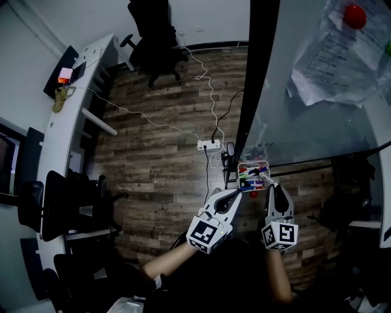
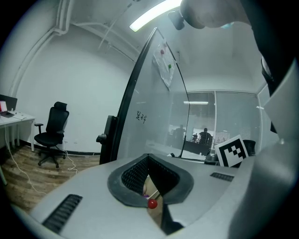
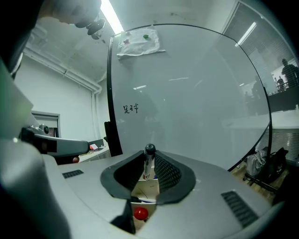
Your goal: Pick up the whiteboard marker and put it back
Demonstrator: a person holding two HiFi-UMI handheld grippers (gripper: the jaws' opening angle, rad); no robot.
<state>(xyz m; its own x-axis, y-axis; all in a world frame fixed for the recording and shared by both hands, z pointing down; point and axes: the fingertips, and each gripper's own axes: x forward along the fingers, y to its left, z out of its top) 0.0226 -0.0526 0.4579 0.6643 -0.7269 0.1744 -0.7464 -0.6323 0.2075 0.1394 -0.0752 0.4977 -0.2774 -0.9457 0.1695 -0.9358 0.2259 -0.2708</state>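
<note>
A glossy whiteboard (image 1: 317,110) in a black frame fills the right side, with a crinkled plastic sleeve of paper (image 1: 339,58) pinned to it by a round red magnet (image 1: 355,16). Under it lies a floor (image 1: 165,153) of rough, dark wood planks. A long, curved white desk (image 1: 67,116) runs down the left, and a black office chair (image 1: 153,36) stands at the far end. Thin white cables trail to a white power strip (image 1: 209,145) on the planks.

Both grippers are smooth grey shells with dark ribbed pads, and they point at the board's lower edge. The left gripper (image 2: 149,163) is clenched with nothing in it, its pads meeting at the tips. The right gripper (image 1: 267,182) grasps the marker (image 3: 149,161), a slim cylinder standing upright between the pads with its rounded black cap on top.

Just below the jaws sits a small white rectangular tray (image 1: 267,165) holding several coloured markers. A small red ball (image 3: 140,214) lies beside it.
</note>
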